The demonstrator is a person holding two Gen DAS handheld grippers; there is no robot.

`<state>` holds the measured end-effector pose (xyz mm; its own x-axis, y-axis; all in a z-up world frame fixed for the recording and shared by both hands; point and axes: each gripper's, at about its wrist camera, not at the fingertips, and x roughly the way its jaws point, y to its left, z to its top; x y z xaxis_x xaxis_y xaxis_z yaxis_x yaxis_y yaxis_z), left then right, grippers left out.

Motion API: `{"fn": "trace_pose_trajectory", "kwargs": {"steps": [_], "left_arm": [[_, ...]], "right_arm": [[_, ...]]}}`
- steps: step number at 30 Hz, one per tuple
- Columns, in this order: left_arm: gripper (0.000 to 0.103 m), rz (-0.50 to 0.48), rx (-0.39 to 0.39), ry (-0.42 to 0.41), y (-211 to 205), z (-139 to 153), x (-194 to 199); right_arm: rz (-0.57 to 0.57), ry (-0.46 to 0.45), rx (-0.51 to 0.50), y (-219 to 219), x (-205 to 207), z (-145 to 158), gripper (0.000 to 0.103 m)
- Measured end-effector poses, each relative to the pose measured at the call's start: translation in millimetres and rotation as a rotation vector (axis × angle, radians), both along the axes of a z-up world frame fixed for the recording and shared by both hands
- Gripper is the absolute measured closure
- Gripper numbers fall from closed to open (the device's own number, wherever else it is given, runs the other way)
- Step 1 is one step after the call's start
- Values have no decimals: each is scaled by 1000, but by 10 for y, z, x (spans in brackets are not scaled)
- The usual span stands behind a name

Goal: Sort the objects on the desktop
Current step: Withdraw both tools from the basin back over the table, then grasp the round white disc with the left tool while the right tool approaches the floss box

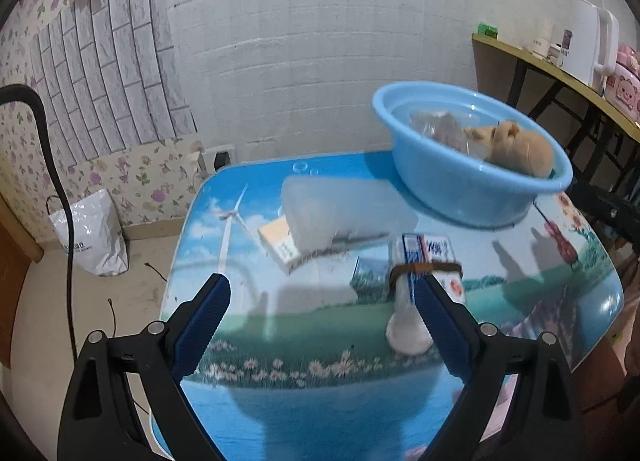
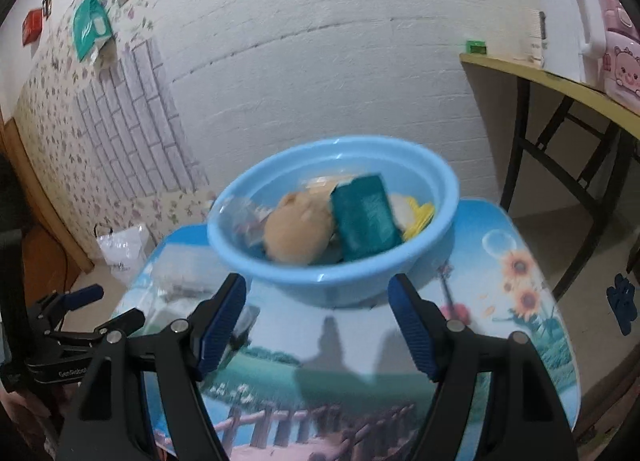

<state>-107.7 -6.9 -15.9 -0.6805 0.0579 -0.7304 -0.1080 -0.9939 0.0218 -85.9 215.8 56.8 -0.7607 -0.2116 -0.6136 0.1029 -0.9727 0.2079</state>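
Observation:
A blue basin [image 1: 480, 197] stands at the table's far right and holds a tan plush toy [image 1: 516, 149] and a clear bag [image 1: 440, 129]. In the right wrist view the basin [image 2: 332, 281] also shows the plush toy [image 2: 300, 233], a teal box [image 2: 366, 217] and something yellow [image 2: 420, 217]. My right gripper [image 2: 318, 285] is open just short of the basin, with nothing between its fingers. My left gripper [image 1: 320, 287] is open over the table. A blue-white carton [image 1: 430, 251] and a white cylinder [image 1: 406, 335] lie by its right finger. Beyond it are a translucent white pack [image 1: 344, 213] and a small yellow-white box [image 1: 280, 247].
The table [image 1: 320, 401] has a glossy printed landscape cover. The left gripper [image 2: 76, 301] shows at the left of the right wrist view. A side table [image 2: 560, 89] with a white kettle [image 2: 556, 13] stands to the right. A white bag [image 1: 92, 233] sits on the floor at left.

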Motion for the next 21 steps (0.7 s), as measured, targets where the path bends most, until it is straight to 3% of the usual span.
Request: {"fn": "trace_pose_trajectory", "kwargs": {"steps": [8, 21], "left_arm": [[10, -25, 47, -58, -14, -294, 142], [10, -168, 71, -110, 331, -588, 75]], "right_arm": [[77, -62, 23, -287, -13, -173, 29], [63, -112, 52, -391, -151, -348, 29]]}}
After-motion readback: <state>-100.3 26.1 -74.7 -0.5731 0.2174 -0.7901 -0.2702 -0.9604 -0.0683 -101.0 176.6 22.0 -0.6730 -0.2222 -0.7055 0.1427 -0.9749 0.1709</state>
